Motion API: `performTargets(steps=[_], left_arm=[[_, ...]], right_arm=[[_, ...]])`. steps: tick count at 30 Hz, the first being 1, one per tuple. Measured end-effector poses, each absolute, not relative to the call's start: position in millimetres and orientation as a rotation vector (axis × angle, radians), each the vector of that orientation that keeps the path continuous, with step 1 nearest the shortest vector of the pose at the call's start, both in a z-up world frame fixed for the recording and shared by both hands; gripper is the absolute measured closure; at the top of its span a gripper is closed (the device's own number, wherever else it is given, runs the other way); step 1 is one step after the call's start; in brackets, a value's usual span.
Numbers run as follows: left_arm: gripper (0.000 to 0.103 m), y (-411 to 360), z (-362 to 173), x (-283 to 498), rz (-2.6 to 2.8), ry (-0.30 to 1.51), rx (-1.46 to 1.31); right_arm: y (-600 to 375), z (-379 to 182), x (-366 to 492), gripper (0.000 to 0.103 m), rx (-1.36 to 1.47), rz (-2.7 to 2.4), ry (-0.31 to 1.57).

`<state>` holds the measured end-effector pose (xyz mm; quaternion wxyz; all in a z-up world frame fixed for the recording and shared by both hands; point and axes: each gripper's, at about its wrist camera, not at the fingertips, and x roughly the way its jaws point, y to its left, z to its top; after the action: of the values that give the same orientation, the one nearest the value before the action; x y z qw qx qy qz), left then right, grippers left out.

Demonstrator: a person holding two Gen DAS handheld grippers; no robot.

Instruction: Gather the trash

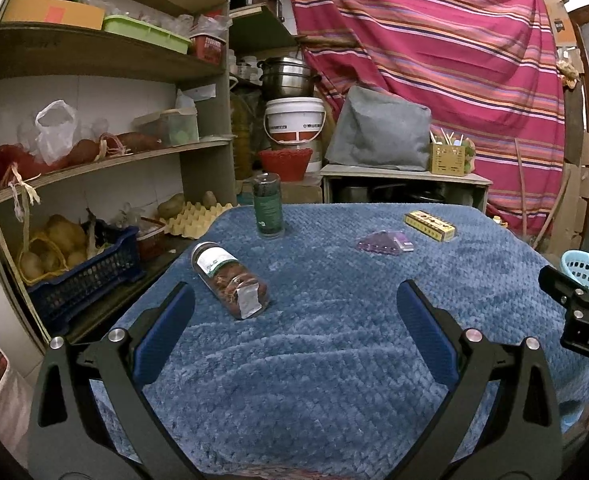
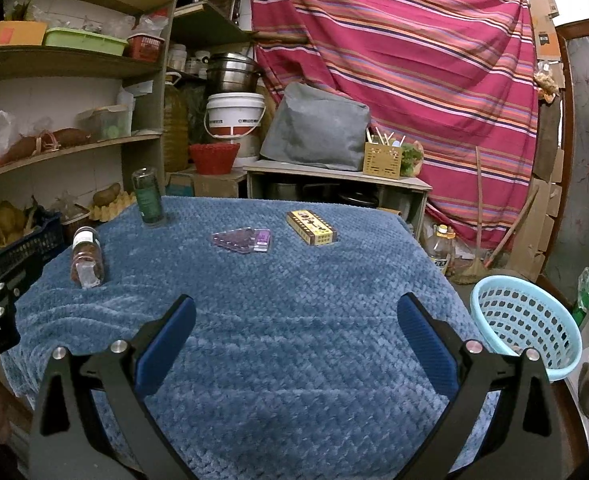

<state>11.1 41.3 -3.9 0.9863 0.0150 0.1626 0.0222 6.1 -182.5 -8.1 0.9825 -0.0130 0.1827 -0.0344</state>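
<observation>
I see my left gripper (image 1: 294,308) and right gripper (image 2: 294,312) both spread wide, empty, over the blue fleece cloth (image 2: 294,360). The toppled clear glass jar (image 1: 230,280) lies at ten o'clock, the pale blue perforated plastic basket (image 2: 526,328) at three.

A cramped household storeroom or pantry: wooden shelves (image 1: 106,56) hold sweet potatoes (image 1: 134,142), bagged goods and a crate of potatoes (image 1: 82,276), with egg trays (image 1: 198,218) alongside. Stacked steel pots (image 1: 288,78) sit on a white bucket (image 1: 294,120), a striped cloth (image 1: 434,52) drapes the back wall, and a broom (image 2: 482,240) leans there.
</observation>
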Motion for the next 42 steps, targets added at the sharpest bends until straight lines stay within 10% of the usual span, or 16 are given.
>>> performTargets(steps=[42], left_arm=[[0.005,50.3,-4.3,13.8,0.051,0.329,0.028]], right_arm=[[-179.9,-12.7,10.9,0.004,-0.038,-0.077,0.373]])
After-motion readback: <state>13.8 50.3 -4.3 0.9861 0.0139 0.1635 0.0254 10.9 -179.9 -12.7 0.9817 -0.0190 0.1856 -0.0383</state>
